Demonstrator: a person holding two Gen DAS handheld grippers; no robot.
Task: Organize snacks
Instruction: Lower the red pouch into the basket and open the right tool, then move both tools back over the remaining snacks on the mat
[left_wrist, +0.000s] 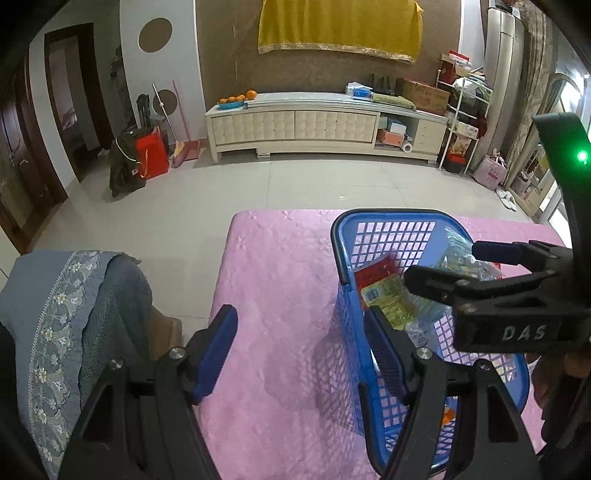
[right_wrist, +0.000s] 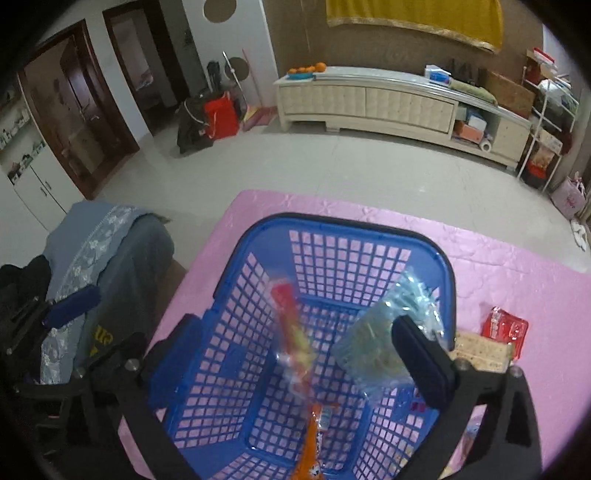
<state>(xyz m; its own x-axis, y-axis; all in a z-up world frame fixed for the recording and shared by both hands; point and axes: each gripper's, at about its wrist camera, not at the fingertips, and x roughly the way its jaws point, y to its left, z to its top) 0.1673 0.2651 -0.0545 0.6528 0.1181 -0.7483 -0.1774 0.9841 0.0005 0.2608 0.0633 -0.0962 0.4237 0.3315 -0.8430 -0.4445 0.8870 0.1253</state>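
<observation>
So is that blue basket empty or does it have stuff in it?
Not empty: the blue basket holds several snack packets, including a clear greenish one and a red one.

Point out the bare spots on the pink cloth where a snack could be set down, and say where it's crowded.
The widest bare stretch of pink cloth lies left of the blue basket, running to the cloth's left edge. A narrower strip is free beyond the basket's far rim. To the basket's right it is crowded: a red packet and a cracker pack lie there.

Black tongs (left_wrist: 299, 354), blue pads (left_wrist: 216, 349), silver screws; "DAS" lettering, green light.
</observation>
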